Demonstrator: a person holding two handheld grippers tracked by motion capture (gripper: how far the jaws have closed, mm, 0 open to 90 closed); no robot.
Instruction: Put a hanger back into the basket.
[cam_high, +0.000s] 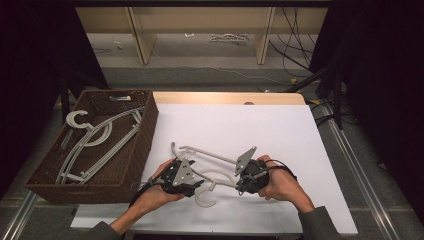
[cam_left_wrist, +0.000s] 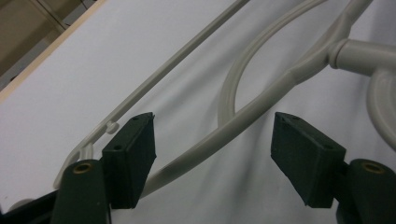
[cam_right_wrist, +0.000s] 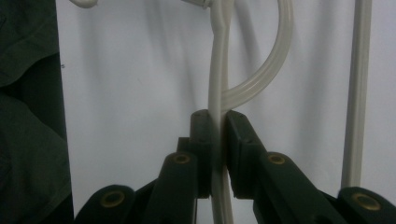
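A pale grey plastic hanger (cam_high: 212, 175) lies on the white sheet near the table's front edge, its hook (cam_high: 204, 200) pointing toward the person. My right gripper (cam_high: 240, 183) is shut on one arm of the hanger (cam_right_wrist: 219, 70); the right gripper view shows the pads (cam_right_wrist: 201, 135) pressed against both sides of that arm. My left gripper (cam_high: 196, 181) sits at the hanger's other side. Its jaws stand open around the other arm (cam_left_wrist: 261, 105), which crosses the gap at a slant. The pads (cam_left_wrist: 133, 154) do not press on it.
A brown wicker basket (cam_high: 146, 132) stands at the table's left with a few grey hangers (cam_high: 95, 140) inside. The white sheet (cam_high: 250, 125) stretches behind the hands. Beyond the table, cables (cam_high: 295, 45) lie on the floor beside wooden shelf legs.
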